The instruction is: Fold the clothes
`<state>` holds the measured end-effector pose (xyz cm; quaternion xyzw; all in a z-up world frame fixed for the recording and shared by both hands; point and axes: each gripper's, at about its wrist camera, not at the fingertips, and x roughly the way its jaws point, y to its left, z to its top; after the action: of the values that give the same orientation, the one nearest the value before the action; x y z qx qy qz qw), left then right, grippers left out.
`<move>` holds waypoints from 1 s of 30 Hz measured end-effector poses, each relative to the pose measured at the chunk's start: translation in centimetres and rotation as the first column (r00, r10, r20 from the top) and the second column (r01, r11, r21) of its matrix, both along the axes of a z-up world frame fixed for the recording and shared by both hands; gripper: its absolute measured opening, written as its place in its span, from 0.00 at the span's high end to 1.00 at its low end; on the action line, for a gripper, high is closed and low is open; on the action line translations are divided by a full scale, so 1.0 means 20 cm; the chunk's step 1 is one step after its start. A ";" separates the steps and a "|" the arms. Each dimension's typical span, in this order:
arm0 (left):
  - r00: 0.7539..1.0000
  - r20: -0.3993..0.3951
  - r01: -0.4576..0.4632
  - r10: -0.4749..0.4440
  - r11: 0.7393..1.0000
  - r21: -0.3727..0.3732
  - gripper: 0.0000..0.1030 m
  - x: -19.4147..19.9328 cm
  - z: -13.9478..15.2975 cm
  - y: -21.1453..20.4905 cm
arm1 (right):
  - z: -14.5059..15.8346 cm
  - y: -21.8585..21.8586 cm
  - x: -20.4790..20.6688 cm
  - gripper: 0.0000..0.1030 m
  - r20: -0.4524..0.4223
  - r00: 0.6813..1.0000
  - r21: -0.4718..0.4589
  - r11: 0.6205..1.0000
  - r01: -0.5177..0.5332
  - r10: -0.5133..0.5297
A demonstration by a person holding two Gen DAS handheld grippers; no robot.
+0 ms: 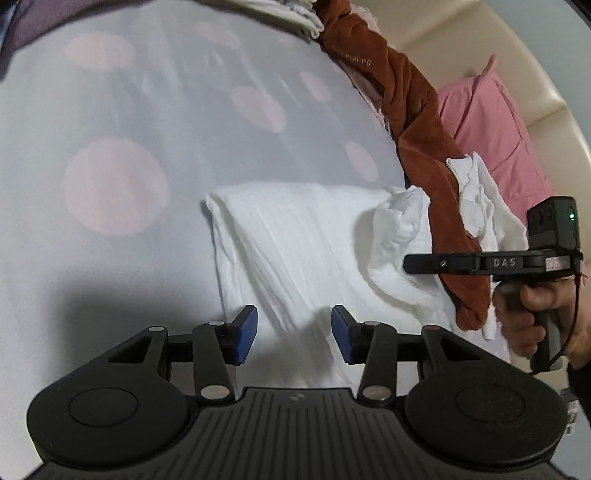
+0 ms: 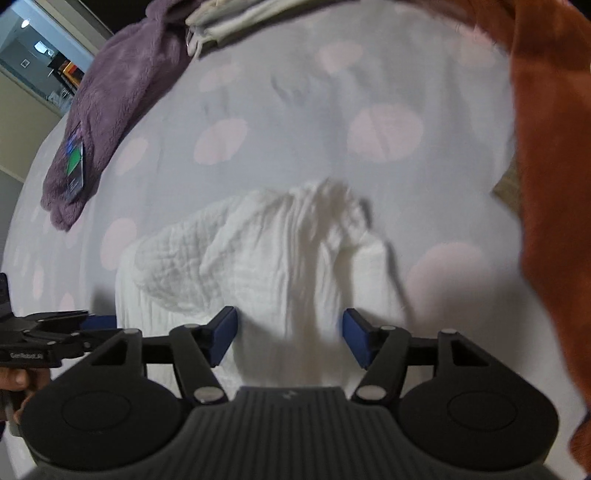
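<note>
- White cloth (image 1: 295,240) is laid flat on the dotted bedsheet (image 1: 110,129), partly folded; a bunched corner is seen at its right side in the left wrist view, likely left over from the last fold.
- Left gripper (image 1: 294,334) is held above the cloth's near edge; jaws approx. half open, blue pads (image 1: 246,334) clear of the fabric, nothing gripped.
- Right gripper (image 2: 289,338) is held over the same cloth (image 2: 258,258) from the other side; jaws set wider apart, nothing pinched between them. View is motion-blurred, so contact w/ the fabric can't be confirmed.
- Both tools are angled down at the cloth, prob. so the edge can be taken at two points for the next fold, or b/c it was let go; which one can't be told.
- Right gripper is also seen from the side in the left wrist view, held by a hand (image 1: 535,314) near the rust-brown garment (image 1: 417,122).
- Rust-brown garment, a purple fleece (image 2: 110,92) and pale folded items (image 1: 295,14) are kept at the bed's edges, presumably so the middle stays free as work area.
- A pink pillow (image 1: 491,122) is set against the headboard, out of the way.
</note>
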<state>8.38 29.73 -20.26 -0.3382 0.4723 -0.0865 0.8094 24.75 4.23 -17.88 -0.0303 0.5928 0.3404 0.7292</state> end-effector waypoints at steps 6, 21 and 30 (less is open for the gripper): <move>0.999 0.013 0.032 -0.032 0.999 -0.036 0.66 0.03 0.00 -0.02 | 0.01 0.05 -0.07 0.81 -0.006 0.993 0.010 0.993 -0.117 0.117; 0.982 0.180 -0.055 0.048 0.998 0.036 0.97 0.09 0.06 0.03 | 0.21 0.10 0.14 0.89 0.222 0.963 0.136 0.973 -0.186 0.153; 0.995 0.053 -0.080 0.081 0.997 -0.013 0.87 0.03 -0.01 0.03 | 0.04 0.04 0.21 0.52 0.136 0.987 0.042 0.995 -0.096 0.089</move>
<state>8.95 30.25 -20.47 -0.3589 0.4358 -0.0655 0.8228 28.88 4.94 -17.02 -0.0630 0.5320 0.3853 0.7513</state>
